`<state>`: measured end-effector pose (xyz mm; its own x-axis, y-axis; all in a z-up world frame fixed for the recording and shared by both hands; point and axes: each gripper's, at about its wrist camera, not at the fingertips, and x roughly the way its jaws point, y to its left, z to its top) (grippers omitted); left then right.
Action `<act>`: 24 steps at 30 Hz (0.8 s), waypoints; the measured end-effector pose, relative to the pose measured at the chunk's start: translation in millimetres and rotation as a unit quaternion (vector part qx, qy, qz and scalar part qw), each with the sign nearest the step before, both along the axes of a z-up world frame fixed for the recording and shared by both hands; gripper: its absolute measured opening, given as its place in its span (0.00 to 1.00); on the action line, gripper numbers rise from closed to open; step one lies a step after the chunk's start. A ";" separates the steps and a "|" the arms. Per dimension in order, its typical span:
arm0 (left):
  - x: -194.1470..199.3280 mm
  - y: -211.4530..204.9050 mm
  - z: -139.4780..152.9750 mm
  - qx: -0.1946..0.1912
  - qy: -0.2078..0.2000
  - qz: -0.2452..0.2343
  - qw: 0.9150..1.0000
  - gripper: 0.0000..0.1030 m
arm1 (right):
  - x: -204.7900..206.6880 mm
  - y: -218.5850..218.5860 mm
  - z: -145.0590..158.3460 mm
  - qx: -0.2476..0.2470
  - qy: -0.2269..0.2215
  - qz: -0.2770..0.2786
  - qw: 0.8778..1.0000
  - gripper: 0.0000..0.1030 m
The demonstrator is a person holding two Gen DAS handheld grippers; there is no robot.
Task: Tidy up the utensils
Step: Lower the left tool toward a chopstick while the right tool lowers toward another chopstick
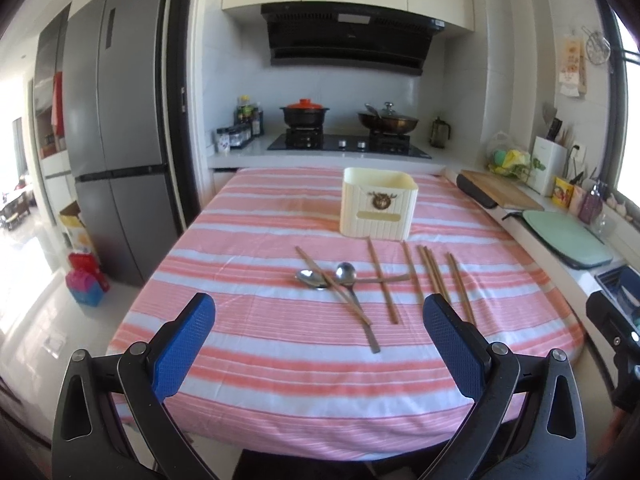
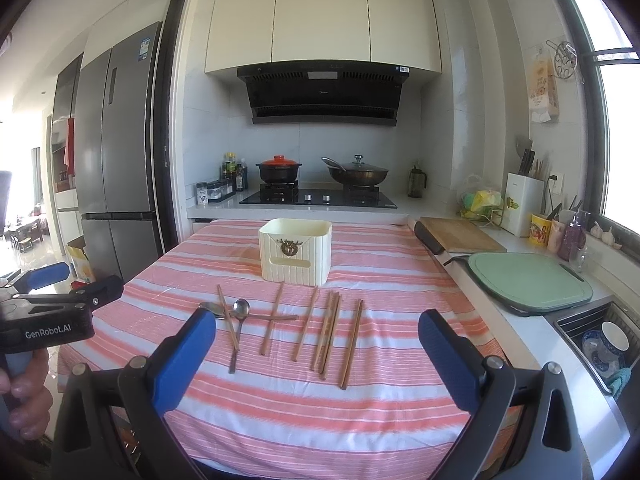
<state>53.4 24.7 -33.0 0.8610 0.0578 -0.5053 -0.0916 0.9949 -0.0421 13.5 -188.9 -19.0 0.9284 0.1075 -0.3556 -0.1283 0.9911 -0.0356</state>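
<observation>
On the table (image 2: 400, 408) the utensil holder (image 2: 295, 252) stands toward the far side, before the stove (image 2: 318, 198). Nearer the camera than the holder, the chopsticks (image 2: 329, 336) lie spread in a row, mostly pointing away. At the left end of that row two spoons (image 2: 236, 312) lie side by side, one chopstick crossing over them. One spoon's handle runs rightward under another chopstick. Right of the table sit two cutting boards (image 2: 528, 280), one behind the other, with the sink (image 2: 600, 340) nearest. The fridge (image 2: 116, 160) stands left
</observation>
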 end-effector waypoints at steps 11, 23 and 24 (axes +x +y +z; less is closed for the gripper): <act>60.6 18.2 -49.4 -0.035 0.102 0.005 0.994 1.00 | 26.3 5.0 -17.7 -0.005 0.044 0.003 0.999 1.00; 166.1 55.4 -82.2 -0.124 0.212 0.003 0.969 1.00 | 61.6 -3.8 -40.2 0.000 0.098 -0.003 0.995 1.00; 178.5 59.3 -84.0 -0.130 0.219 0.003 0.967 1.00 | 63.8 -5.0 -41.9 0.001 0.101 -0.005 0.995 1.00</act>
<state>231.9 83.9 -117.0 0.5610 -0.1161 -0.8196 -0.1632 0.9552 -0.2470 77.3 -193.9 -60.8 0.8389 0.0988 -0.5352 -0.1225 0.9924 -0.0088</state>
